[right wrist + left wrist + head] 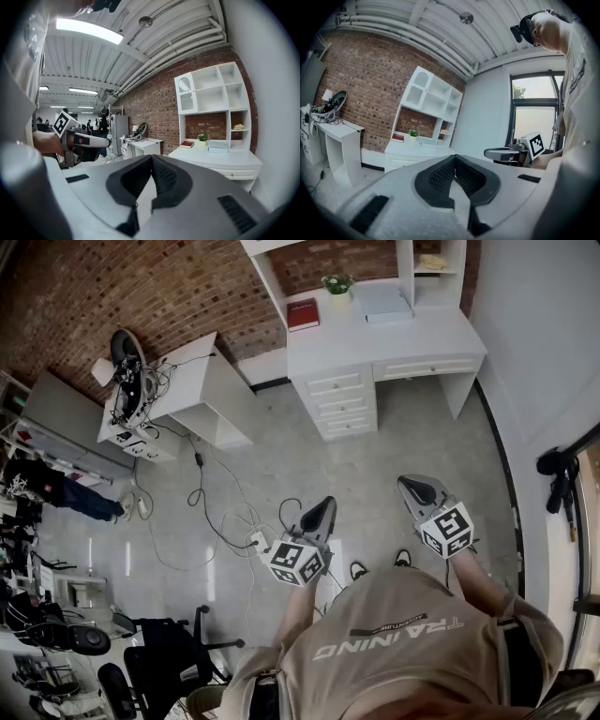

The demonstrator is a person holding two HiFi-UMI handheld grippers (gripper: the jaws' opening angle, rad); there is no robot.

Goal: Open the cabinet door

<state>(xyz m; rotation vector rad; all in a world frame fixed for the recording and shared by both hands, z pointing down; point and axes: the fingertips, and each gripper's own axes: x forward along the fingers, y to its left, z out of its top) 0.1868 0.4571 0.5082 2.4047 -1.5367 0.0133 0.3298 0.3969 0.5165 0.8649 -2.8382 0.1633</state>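
Both sets of jaws are closed on nothing: left hand-held gripper (322,507), right hand-held gripper (410,486). The cabinet door (185,94) lies well ahead across the floor, high in the hutch over the bench (339,334). The right one looks nearer.

- The cabinet door (185,94) is white and upright, with an arched pane in its upper part. It looks shut, flush with its frame.
- It fills the top-left compartment of a white hutch (220,86) on the white table (225,158), against the brick wall (150,103).
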